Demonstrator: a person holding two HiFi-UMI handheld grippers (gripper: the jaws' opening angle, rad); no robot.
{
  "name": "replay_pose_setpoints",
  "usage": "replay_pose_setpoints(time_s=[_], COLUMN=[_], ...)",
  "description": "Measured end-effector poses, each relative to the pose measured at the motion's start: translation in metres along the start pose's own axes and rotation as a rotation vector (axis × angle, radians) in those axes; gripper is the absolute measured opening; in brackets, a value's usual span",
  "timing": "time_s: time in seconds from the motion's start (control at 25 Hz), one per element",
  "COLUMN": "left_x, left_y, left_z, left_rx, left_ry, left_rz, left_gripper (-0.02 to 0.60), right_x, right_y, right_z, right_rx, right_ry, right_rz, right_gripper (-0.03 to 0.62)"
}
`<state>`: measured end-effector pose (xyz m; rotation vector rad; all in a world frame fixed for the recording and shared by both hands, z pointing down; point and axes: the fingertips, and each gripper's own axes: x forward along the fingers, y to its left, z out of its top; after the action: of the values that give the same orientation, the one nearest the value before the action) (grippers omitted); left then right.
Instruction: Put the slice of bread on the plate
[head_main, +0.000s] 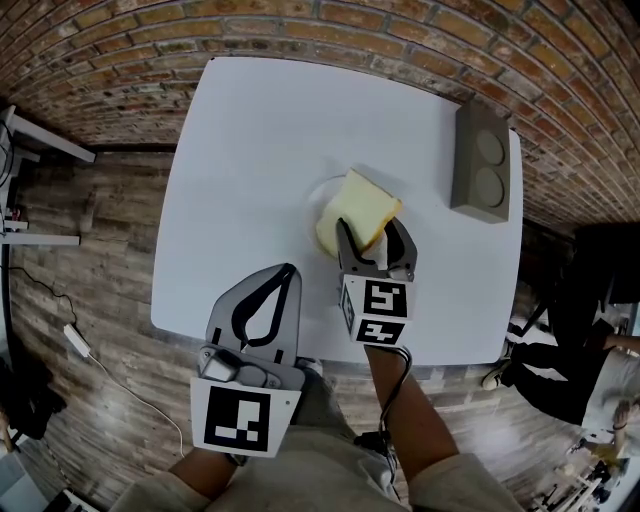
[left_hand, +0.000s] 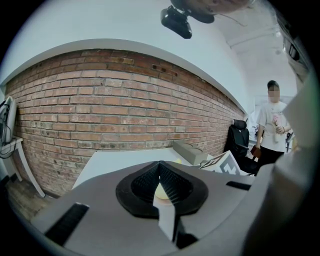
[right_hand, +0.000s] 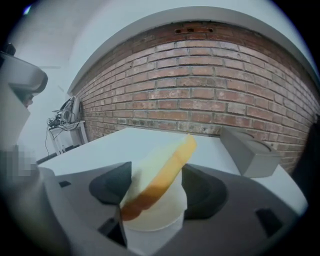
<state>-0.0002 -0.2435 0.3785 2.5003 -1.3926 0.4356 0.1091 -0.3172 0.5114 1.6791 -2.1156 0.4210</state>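
The left gripper is held close to the body, pointing forward and slightly down, its jaws closed together with nothing between them. The right gripper reaches further ahead, also tipped a little downward, its jaws spread wide; a slice of bread leans tilted in the gap between them. The right forearm and left forearm rise from the bottom edge

Grey left gripper and right gripper bear black-and-white marker cubes; the person wears khaki clothing.
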Motion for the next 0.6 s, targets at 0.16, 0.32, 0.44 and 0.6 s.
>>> replay_pose_setpoints(time_s=[0.16,0.32,0.44,0.6], left_x=[0.001,0.003,0.003,0.003], left_y=[-0.002,-0.004,-0.005,-0.008], left_z=[0.000,0.001,0.001,0.004], left_rx=[-0.004,-0.002,-0.002,-0.007], left_ry=[0.000,0.000,-0.001,-0.006], left_rz=[-0.004,-0.007,-0.007,-0.010], left_gripper=[0.009,0.009,0.009,0.009], right_x=[-0.001,-0.001,-0.002,-0.003], right_y=[-0.007,-0.010,-0.013,-0.016], right_z=[-0.004,-0.006,-0.007,-0.010], right_rx=[0.011,0.020,0.023,0.037], right_ry=[0.012,0.026,0.043,0.057], right_rz=[-0.025,-0.040,-0.056,-0.071], right_gripper=[0.330,0.341,0.352,0.365])
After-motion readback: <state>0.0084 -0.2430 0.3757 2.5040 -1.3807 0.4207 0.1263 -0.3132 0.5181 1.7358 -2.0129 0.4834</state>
